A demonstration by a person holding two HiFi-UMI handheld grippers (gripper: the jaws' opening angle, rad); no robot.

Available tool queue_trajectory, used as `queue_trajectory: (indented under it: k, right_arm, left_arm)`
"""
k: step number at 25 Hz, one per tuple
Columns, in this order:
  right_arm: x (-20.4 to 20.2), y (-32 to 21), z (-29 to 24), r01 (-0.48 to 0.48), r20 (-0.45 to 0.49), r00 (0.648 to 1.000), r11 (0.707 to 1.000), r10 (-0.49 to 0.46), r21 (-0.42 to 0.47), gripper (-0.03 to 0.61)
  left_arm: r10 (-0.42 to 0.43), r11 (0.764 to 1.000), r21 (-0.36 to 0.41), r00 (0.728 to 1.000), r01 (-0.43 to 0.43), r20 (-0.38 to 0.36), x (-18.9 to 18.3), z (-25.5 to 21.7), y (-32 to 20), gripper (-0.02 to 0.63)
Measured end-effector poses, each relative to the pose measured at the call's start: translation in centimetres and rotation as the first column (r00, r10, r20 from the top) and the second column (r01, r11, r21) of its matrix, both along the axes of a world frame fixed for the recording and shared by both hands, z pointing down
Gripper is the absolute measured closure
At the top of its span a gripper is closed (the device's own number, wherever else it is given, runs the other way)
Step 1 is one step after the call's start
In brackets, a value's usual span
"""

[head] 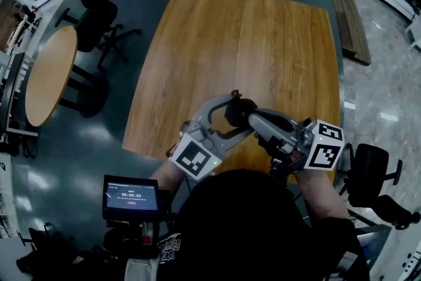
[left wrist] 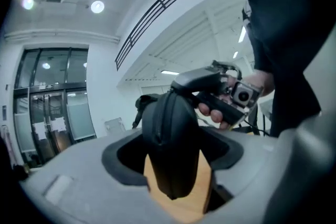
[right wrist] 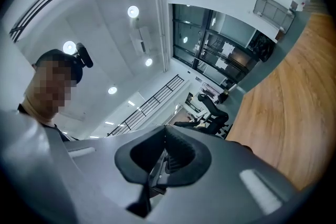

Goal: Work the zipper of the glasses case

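case: glasses case, dark, zipped shell, held up in the air over the near edge of the wood table, not resting on it. In the left gripper view it's edge-on, zip seam facing cam, one end toward cam, other end up at the R tip.
zip: seam looks shut along the stretch in view; no gap seen.
zip pull: zip pull = small dark bit at the case's far end, right where the R tip meets it. Too small to see in detail.
R claw: right gripper jaws pressed together, nothing wide betw them. Judged pinched on the zip pull.
L claw: left gripper jaws stand wide w/ the case betw them. Slivers of table show each side of the shell, so pads don't seem to press it. Straddling, not clamped, as far as this view tells.
step: judged early. Pull taken, body not yet secured, zip not run.
next: prob. L needs to close on the shell & hold it firm, then R draws the pull along the seam, following the curve.
risk: pull w/o L clamped = case just swings after R.
around: round table + office chair well off to the left; small screen near the person's body.
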State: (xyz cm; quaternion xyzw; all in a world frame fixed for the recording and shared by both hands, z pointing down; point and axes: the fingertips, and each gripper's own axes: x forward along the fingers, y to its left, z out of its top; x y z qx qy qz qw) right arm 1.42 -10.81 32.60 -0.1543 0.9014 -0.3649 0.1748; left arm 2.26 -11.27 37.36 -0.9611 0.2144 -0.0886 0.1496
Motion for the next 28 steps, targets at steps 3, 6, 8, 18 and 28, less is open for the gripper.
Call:
queue_trajectory:
  k: [3, 6, 8, 18, 28]
  right_arm:
    - [0.3, 0.3, -0.6, -0.001, -0.004, 1.0, 1.0, 0.001, 0.006, 0.572]
    - [1.1, 0.2, -1.7, -0.021, -0.027, 0.999, 0.999, 0.022, 0.027, 0.572]
    - [1.3, 0.3, -2.2, -0.014, -0.028, 0.999, 0.999, 0.015, 0.034, 0.572]
    - [1.5, 0.4, -0.8, 0.084, 0.101, 0.992, 0.992, -0.074, -0.09, 0.569]
    - [-0.3, 0.0, 2.5, 0.018, 0.03, 0.999, 0.997, -0.016, -0.079, 0.569]
  left_arm:
    - [0.014, 0.998, 0.06, 1.0, -0.013, -0.012, -0.4, -1.0, 0.7, 0.328]
    - [0.045, 0.997, 0.072, 0.997, -0.041, -0.068, -1.4, -2.2, 1.7, 0.351]
    - [0.058, 0.996, 0.071, 0.993, -0.05, -0.101, -1.8, -2.9, 2.2, 0.357]
    - [0.117, 0.989, 0.112, 0.976, -0.097, -0.182, -3.0, -5.3, 4.1, 0.359]
    - [-0.167, 0.78, -0.467, 0.581, -0.417, -0.797, -6.6, -8.2, -1.5, 0.354]
